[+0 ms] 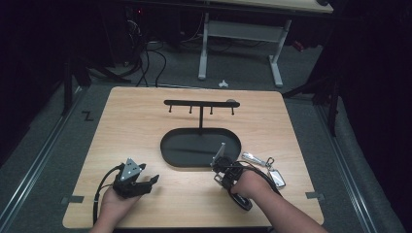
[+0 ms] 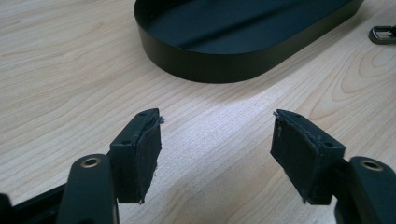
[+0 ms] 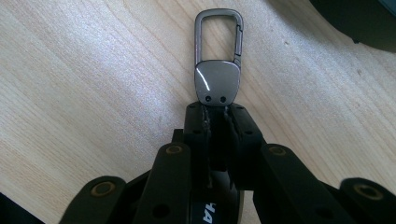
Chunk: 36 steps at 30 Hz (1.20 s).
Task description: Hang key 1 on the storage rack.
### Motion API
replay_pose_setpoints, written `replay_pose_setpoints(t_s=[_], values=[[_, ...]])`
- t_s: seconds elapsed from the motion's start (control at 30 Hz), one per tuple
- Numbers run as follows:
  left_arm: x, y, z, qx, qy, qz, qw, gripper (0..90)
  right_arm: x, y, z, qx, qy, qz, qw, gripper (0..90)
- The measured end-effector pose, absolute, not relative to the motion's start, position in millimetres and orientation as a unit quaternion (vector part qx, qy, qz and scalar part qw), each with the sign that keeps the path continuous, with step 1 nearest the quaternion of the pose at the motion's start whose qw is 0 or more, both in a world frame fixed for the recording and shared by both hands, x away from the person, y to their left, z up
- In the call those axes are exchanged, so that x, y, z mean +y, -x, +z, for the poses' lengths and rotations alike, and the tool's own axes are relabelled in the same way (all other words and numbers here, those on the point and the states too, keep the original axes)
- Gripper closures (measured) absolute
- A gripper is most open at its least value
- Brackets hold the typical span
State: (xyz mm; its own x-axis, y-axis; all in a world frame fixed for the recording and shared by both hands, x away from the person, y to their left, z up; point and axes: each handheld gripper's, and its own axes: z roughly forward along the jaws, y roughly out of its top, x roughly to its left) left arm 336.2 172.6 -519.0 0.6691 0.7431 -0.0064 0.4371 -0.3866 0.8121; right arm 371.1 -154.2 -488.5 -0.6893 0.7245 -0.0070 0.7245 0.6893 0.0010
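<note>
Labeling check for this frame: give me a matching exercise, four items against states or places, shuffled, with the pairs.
Items
1. left gripper
2. right gripper
3. oval black tray
4. hook rack

States
A. stands upright behind the tray
B. jaws apart, nothing between them
C. lies on the table between the grippers and the rack
D. jaws closed on the carabiner keychain

Pairs: 1-B, 2-D, 3-C, 4-A

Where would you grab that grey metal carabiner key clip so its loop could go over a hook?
By its flat solid end, from behind, as the right gripper does now. That leaves the grey metal carabiner key clip with its open loop sticking out free, ready for a peg on the black hook rack.
</note>
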Motion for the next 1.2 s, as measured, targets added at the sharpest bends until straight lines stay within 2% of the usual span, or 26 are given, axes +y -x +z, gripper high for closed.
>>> replay_pose_setpoints(t_s=[0.63, 0.73, 1.2], values=[[172, -335, -519, 0.362, -0.813, 0.187, 0.417, 33.6, -158, -370, -489, 0.921, -0.388, 0.013, 0.01, 80.4], [173, -335, -519, 0.363, -0.812, 0.188, 0.417, 33.6, -160, -367, -487, 0.916, -0.401, 0.02, -0.006, 80.4], [175, -336, -519, 0.364, -0.811, 0.187, 0.418, 33.6, -169, -362, -442, 0.913, -0.405, 0.056, -0.001, 80.5]])
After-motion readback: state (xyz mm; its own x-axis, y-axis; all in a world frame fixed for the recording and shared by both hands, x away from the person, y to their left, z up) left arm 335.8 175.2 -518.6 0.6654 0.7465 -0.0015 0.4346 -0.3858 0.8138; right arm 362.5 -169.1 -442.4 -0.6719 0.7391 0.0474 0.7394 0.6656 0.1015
